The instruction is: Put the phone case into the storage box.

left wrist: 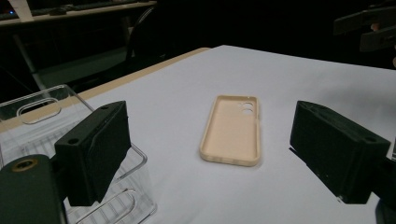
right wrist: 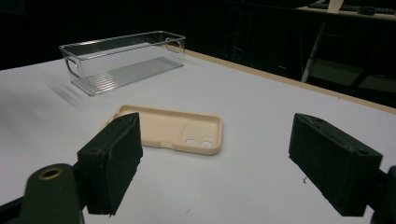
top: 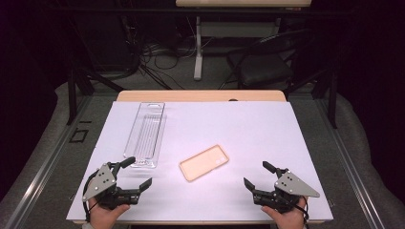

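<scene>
In the left gripper view the clear plastic bin (left wrist: 32, 121) is half hidden behind a jaw and cut off at the edge, with nothing in it. The beige phone case (top: 204, 162) lies hollow side up on the white table (top: 248, 129), just right of the bin. Left gripper (top: 138, 172) and right gripper (top: 256, 174) both sit wide open near the case, holding nothing.

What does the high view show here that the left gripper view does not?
High view alone: both forearms' hands holding the left hand-held gripper and right hand-held gripper, and the clear bin's whole length. Left gripper view alone: the phone case's raised rim, hollow side up, and camera cutouts, seen between its own open jaws. Shared: the case lying flat on the white table, apart from the bin.
</scene>
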`<state>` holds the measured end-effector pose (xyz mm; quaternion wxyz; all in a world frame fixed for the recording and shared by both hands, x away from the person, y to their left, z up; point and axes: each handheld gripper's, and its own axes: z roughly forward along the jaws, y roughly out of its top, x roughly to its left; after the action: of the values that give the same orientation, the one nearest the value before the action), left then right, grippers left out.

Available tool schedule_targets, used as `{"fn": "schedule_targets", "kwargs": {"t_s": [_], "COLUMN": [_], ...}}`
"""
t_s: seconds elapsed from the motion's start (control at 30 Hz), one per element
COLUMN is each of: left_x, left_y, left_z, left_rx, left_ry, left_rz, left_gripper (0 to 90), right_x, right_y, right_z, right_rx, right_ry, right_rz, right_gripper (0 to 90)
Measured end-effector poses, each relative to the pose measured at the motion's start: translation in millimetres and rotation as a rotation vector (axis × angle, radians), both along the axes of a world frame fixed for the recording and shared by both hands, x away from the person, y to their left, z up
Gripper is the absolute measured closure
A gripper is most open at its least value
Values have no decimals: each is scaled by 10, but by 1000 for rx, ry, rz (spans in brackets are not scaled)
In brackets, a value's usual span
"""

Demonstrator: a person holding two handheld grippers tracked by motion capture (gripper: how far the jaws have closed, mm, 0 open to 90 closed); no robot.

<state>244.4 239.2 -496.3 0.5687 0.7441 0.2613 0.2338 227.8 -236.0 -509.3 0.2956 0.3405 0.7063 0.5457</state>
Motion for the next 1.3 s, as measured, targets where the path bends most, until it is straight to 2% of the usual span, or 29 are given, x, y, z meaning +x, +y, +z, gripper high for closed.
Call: {"fn": "schedule_targets", "kwargs": {"t_s": [0.33, 0.57, 0.7, 1.07, 1.3], "left_x": [-3, 17, 30, 72, 94], "left_y": [-5, -28, -49, -125, -194], "left_z": [-12, -34, -50, -105, -138], "left_rx": [10, 20, 41, 91, 142], "left_ry": [11, 31, 52, 106, 137], "left_rz": [-9, -14, -10, -32, -48], "left_gripper": [141, 147, 147, 152, 156], "right_x": [22, 45, 74, 120, 140], "right_y": [11, 34, 63, 132, 184], "right_z": [-20, -48, -78, -132, -157], "right_rx": [-5, -28, -53, -104, -123], "right_ry": [19, 50, 92, 147, 183], "right_rz": [1, 3, 15, 45, 61], "right_gripper": [172, 174, 189, 205, 210]}}
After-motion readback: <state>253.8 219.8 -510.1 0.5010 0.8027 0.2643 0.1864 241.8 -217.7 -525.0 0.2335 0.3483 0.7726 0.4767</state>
